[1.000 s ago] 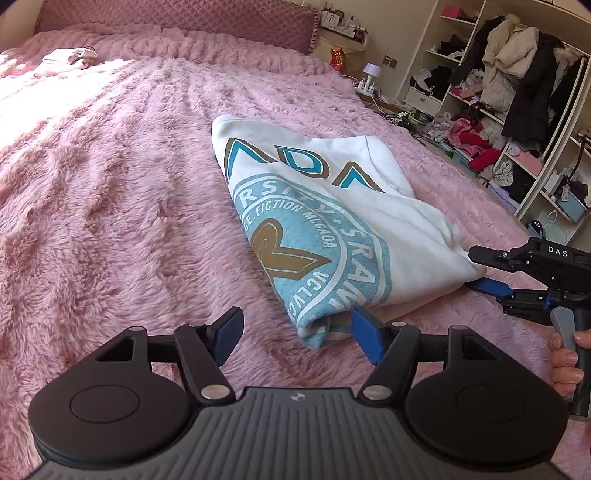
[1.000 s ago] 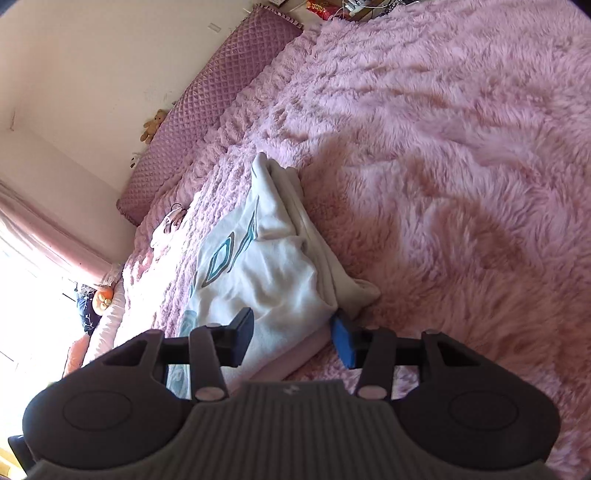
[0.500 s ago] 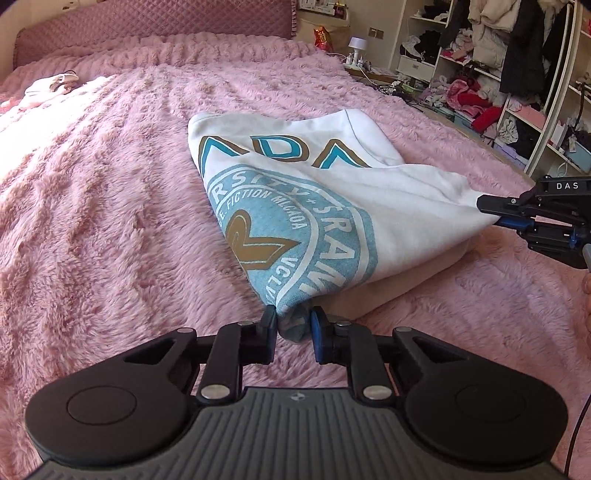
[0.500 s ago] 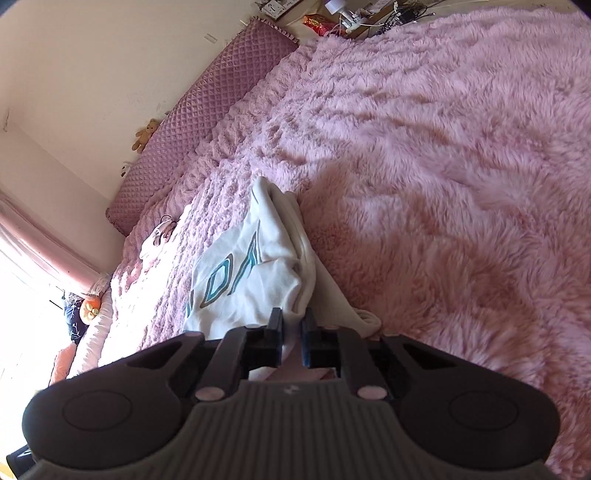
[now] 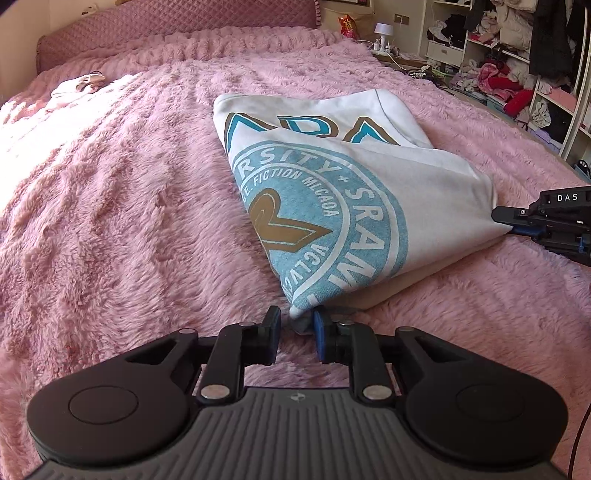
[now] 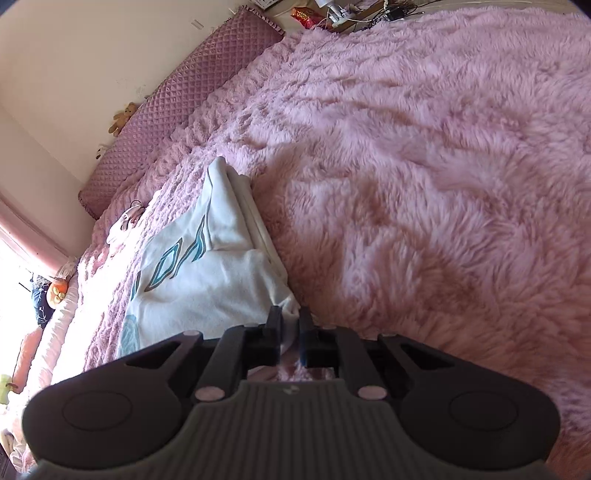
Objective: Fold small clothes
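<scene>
A white shirt [image 5: 369, 192] with a blue round print and gold letters lies partly folded on the pink fluffy bed; it also shows in the right wrist view [image 6: 207, 280]. My left gripper [image 5: 296, 328] is shut on the shirt's near corner, with a small gap between the pads. My right gripper [image 6: 290, 325] is shut on the shirt's other near corner; it also shows in the left wrist view [image 5: 511, 221] at the shirt's right edge. Both corners are lifted slightly off the bed.
A small white garment [image 5: 77, 83] lies far left near the quilted headboard [image 5: 177, 18]. Open shelves with clothes [image 5: 517, 66] stand beyond the bed's right edge. A bedside table with a lamp [image 5: 382, 31] is at the far corner.
Both grippers went from open to shut on the shirt's two near corners. They have since lifted the corners a little and pulled the cloth taut.
</scene>
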### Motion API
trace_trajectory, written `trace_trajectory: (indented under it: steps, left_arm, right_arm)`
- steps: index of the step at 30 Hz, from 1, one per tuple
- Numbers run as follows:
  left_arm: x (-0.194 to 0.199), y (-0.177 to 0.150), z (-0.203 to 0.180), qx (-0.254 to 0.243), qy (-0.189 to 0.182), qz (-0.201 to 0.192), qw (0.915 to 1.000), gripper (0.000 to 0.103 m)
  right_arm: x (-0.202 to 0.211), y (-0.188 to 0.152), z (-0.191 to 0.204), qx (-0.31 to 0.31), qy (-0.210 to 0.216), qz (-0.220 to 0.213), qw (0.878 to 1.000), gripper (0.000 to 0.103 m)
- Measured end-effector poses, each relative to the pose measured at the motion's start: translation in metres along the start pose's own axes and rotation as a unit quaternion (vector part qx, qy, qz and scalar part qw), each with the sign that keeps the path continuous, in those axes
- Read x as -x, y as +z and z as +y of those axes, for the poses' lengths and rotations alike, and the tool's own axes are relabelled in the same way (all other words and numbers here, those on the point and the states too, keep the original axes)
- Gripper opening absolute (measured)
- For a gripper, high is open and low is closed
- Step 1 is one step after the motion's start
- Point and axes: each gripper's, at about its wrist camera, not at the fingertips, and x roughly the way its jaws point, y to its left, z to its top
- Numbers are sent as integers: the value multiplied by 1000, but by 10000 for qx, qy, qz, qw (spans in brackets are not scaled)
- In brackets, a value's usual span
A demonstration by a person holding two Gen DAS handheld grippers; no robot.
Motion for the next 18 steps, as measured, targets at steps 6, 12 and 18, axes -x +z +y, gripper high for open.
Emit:
trace_trajectory:
  steps: [6, 12, 18]
  left_arm:
    - [33, -5, 9, 242, -11, -188, 9995, 22]
    - [58, 22, 24, 761, -558, -959, 9909, 22]
    - [27, 30, 23, 1041, -854, -846, 9873, 22]
  right_arm:
    - [11, 14, -5, -305, 359, -25, 9989, 34]
    - [1, 70, 33, 458, 645, -665, 9946, 50]
    - [-89, 122, 87, 1647, 551, -486, 9836, 49]
